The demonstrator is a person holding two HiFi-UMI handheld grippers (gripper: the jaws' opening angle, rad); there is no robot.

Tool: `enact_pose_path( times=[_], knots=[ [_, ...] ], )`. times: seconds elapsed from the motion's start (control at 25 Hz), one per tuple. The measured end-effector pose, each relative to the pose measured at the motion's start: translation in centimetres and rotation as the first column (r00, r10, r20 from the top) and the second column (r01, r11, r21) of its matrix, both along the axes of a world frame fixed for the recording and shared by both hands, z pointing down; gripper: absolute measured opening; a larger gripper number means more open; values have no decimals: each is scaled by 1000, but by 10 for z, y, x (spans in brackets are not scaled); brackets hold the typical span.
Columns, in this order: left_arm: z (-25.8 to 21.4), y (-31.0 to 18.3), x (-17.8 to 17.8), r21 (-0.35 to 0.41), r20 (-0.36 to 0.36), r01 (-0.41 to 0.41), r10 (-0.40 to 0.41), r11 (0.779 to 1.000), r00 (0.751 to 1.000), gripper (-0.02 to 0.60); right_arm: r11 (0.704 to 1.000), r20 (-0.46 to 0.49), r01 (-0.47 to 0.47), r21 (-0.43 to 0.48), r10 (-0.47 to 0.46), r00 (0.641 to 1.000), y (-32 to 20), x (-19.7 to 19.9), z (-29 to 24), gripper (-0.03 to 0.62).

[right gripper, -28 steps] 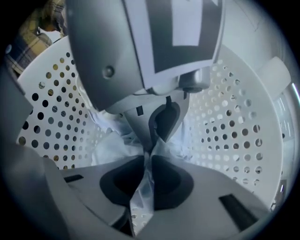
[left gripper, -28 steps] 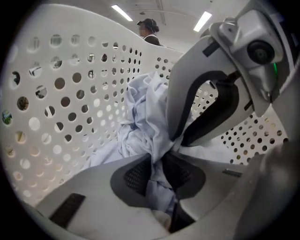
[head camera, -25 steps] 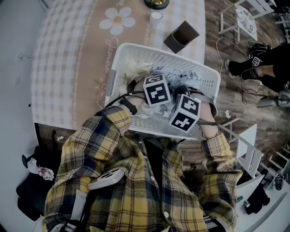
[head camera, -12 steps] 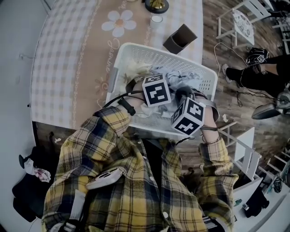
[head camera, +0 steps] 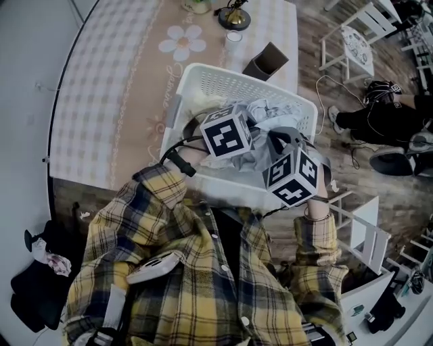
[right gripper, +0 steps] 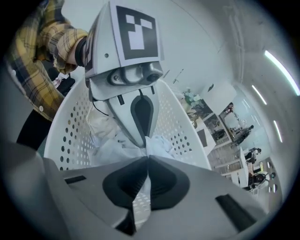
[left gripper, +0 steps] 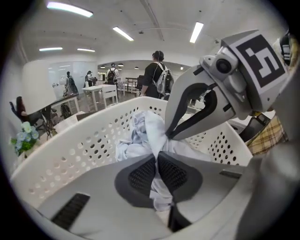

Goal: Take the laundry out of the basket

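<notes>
White laundry (left gripper: pixel 140 133) peaks upright in basket (head camera: pixel 223 71) | left gripper (left gripper: pixel 157 152), right gripper (right gripper: pixel 146 157): jaws just closing, pinching it

Checked table (head camera: pixel 101 101), seemingly wood floor (head camera: pixel 310 47), white chairs (head camera: pixel 355 40), ceiling strip lights (left gripper: pixel 69 8).

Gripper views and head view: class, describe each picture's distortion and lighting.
Left gripper view: fisheye with dark round border, basket rim bowed, ceiling lights glaring. Right gripper view: same border, basket walls curved, light strips at right. Head view: even, soft lighting, muted colours, sharp.
</notes>
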State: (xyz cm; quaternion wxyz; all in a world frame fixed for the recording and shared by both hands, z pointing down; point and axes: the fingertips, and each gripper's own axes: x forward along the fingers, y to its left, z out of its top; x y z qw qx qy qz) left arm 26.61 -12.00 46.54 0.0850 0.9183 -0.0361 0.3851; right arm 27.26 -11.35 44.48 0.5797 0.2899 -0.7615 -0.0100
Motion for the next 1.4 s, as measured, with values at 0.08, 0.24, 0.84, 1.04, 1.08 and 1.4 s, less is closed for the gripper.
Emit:
enact_pose_path(
  times=[0.08,0.24,0.84,1.04,1.08,1.4],
  knots=[
    [-22,1,5,39,-23,23,-22,999,999,44,999,28,-21,46,20,999,1,6,-22,29],
    [-61,5,11,89,-70,62,-56,994,996,43,989,89,-61,134,50,995,3,16,-58,29],
    [-140,6,-31,268,-212,256,-203,929,956,41,931,128,17,365,-68,989,7,-21,-131,29],
    [-161,11,-59,308,-233,321,-256,896,938,40,908,139,58,414,-126,982,9,-48,-152,29],
    [-165,11,-65,313,-241,336,-268,888,933,40,905,143,65,420,-137,980,9,-54,-155,29],
    [-191,7,-133,333,-297,444,-355,832,887,40,876,151,135,462,-228,962,4,-120,-179,29]
  ],
)
